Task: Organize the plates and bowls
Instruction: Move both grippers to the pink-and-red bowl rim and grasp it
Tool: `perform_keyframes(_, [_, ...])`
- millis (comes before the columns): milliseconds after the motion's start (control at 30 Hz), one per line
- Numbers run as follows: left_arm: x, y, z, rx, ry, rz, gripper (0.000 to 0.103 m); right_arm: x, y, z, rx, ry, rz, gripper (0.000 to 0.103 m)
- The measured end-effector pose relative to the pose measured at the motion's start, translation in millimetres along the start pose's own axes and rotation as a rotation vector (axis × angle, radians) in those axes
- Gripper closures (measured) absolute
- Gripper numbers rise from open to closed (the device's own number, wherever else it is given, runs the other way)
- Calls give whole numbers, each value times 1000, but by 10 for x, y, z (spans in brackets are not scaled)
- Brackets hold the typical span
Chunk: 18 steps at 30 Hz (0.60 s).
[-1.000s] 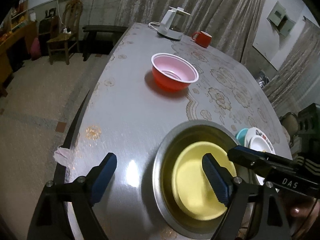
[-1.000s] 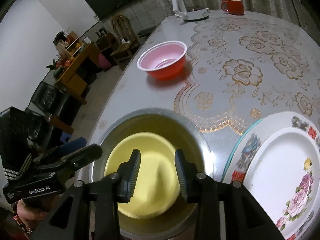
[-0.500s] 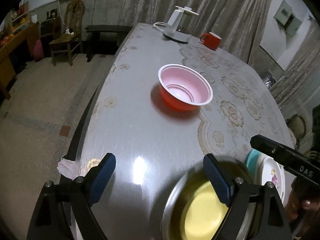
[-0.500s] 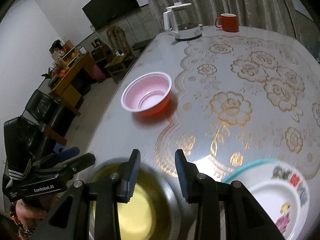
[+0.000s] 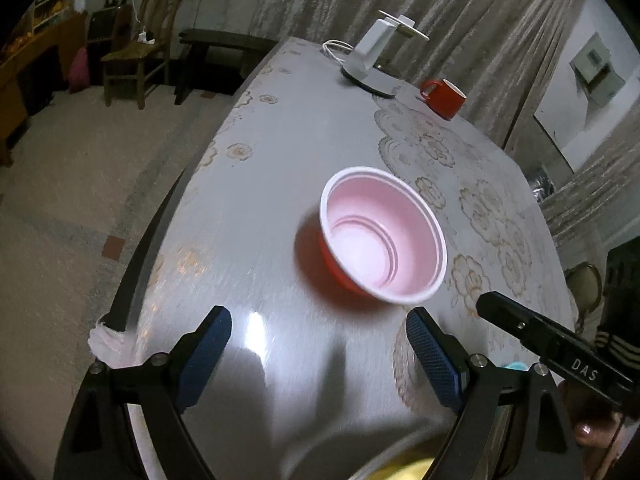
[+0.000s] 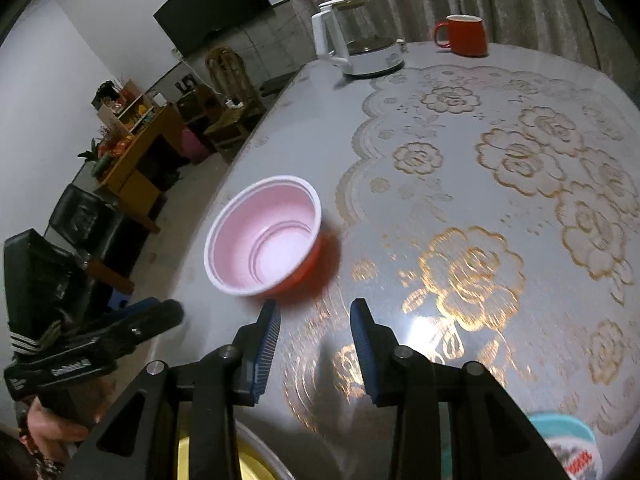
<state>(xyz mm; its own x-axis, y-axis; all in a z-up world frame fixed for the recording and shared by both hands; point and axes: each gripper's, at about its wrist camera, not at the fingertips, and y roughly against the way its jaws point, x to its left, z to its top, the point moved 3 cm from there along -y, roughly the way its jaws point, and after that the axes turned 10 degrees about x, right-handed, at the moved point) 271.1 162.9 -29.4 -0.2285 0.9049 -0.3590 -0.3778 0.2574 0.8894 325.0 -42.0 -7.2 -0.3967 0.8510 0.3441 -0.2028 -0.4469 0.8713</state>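
At mid-frame sits the red bowl (image 5: 382, 236) (pink inside), with the left gripper (image 5: 320, 354) spread wide and the right gripper (image 6: 314, 338) partly parted below it, both empty.

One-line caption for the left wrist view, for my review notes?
Open left tool hovers short of the red bowl on the table; kettle and mug behind.

Glossy plastic bowl (image 5: 382, 236), red outside, pink inside; glossy gold-patterned table cover (image 6: 472, 184); ribbed blue gripper pads (image 6: 267, 344).
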Motion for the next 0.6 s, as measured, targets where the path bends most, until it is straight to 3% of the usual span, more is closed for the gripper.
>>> perform_keyframes(267, [-112,-168,195,-7,-38,12,20,-78,-230,347,14,-57,12,67])
perform_keyframes(600, [-210,-373,274,38,-84,16,44,-87,-548,441,59,-80,63,68])
